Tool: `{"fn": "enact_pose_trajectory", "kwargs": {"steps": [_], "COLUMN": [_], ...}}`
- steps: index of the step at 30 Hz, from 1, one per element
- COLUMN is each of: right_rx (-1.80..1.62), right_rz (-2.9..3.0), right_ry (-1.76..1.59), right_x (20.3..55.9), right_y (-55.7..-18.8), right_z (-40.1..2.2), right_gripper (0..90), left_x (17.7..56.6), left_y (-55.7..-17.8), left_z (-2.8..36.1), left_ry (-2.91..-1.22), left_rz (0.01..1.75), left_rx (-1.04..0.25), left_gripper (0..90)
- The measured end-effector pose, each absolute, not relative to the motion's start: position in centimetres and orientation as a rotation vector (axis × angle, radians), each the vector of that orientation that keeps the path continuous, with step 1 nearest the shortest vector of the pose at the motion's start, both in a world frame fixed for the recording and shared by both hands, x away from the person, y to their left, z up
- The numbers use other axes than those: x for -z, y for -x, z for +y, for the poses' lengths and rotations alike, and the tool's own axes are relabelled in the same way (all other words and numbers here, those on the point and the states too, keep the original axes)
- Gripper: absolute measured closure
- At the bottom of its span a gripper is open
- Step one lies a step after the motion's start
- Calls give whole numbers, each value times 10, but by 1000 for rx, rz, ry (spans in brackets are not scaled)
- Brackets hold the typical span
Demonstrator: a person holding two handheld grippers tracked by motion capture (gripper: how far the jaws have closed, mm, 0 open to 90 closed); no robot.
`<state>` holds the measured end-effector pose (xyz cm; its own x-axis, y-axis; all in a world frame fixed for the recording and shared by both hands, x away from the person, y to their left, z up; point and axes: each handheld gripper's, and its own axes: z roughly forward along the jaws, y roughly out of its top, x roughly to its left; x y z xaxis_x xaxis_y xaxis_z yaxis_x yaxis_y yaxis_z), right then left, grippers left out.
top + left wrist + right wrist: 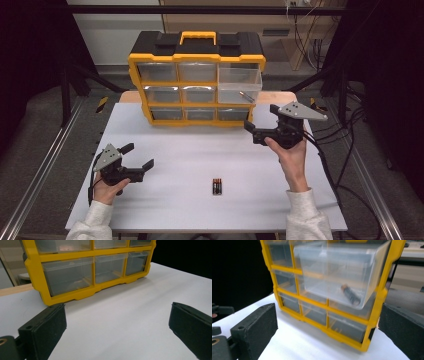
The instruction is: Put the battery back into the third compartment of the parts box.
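Note:
A yellow and black organizer with clear drawers stands at the back of the white table. Its upper right drawer is pulled out, and one battery lies inside. In the right gripper view the drawer and battery are close ahead. My right gripper is open just in front of the organizer's right side, nothing between its jaws. Two or three batteries lie together at the front middle. My left gripper rests open at the front left, also with nothing in it.
In the left gripper view the organizer's lower drawers are shut, with bare table before them. Cables trail off the table's right edge. Metal frame rails run along both sides.

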<state>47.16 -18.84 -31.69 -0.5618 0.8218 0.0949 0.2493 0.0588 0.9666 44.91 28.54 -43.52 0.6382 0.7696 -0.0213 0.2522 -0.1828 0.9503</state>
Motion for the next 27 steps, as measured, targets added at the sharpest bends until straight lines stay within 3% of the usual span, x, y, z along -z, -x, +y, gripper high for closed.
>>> {"fn": "enact_pose_trajectory", "kwargs": {"steps": [27], "right_rx": [-1449], "right_rz": [2043], "right_ry": [-1148], "right_x": [410], "right_y": [-444], "right_z": [-162], "right_gripper": [25], "left_x": [435], "left_y": [-449], "left_z": [287], "left_ry": [-1736], "left_rz": [834], "left_rx": [-577], "left_gripper": [8]}}
